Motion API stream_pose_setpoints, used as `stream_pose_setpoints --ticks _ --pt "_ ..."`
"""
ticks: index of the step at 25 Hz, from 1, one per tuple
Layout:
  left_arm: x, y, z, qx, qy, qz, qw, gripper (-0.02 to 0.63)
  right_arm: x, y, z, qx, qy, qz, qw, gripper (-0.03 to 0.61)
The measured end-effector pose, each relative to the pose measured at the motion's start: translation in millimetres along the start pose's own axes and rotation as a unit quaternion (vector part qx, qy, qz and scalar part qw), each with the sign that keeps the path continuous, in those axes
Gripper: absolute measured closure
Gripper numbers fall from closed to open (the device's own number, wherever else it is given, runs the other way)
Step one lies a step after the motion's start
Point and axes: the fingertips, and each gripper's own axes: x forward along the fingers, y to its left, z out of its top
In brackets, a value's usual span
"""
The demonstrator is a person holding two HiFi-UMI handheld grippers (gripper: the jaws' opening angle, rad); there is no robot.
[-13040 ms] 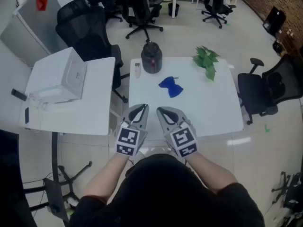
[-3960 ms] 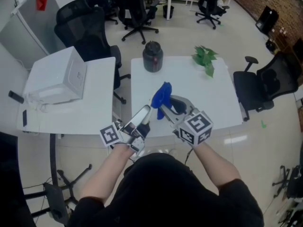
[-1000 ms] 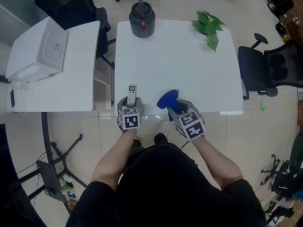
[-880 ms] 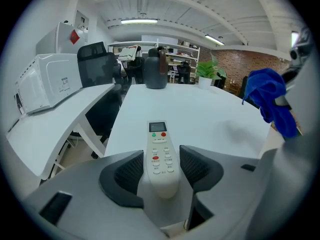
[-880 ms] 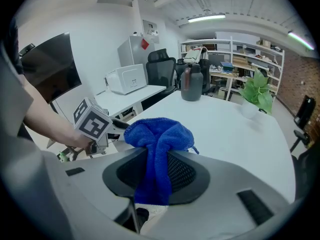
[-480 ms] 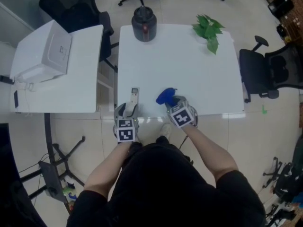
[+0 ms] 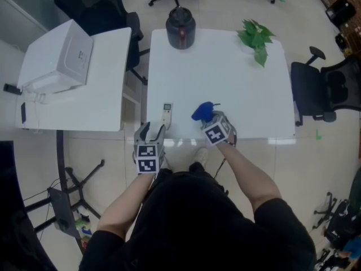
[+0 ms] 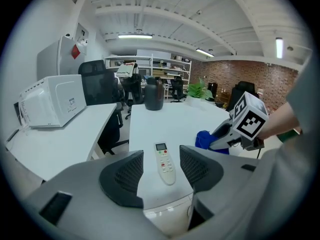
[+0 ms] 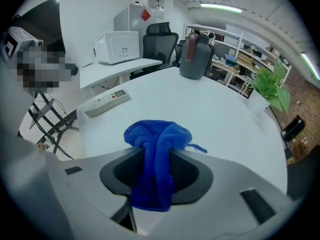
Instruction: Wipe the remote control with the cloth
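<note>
Left hand-held gripper (image 7: 151,131) hung just off the near edge of the white surface (image 7: 225,72) with jaws wide and nothing gripped; the remote control (image 8: 165,163) lay flat on the surface just ahead of it, in line with the gap, untouched. Right hand-held gripper (image 7: 211,121) had its jaws opening with the blue cloth (image 9: 157,134) bunched between them, pad faces showing bare on both sides of it, cloth front resting on the surface, remote off to its left, apart
</note>
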Motion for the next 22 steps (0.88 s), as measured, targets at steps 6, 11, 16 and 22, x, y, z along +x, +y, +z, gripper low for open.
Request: stream_pose_setpoints --ticks 6,11,16,22 --pt "-14.1 8.5 19.3 -0.003 -0.027 -0.013 0.9995 0.38 -28.6 -9.4 1.9 0.027 -0.019 -0.023 0.999 0.397" --pt "-38.7 15.9 54.3 0.012 -0.068 -0.062 0.9957 0.382 -85.9 -5.4 31.7 0.068 -0.101 -0.059 0.991 0.397" --pt "-65.0 9.8 88.5 0.056 -0.107 -0.135 0.9834 0.393 -148.4 41.1 72.5 0.104 -0.188 -0.065 0.975 0.399" --pt "-94.1 -8.7 110.6 0.107 -0.138 -0.192 0.9656 0.455 -203.9 86.1 101.4 0.127 -0.249 -0.06 0.958 0.488"
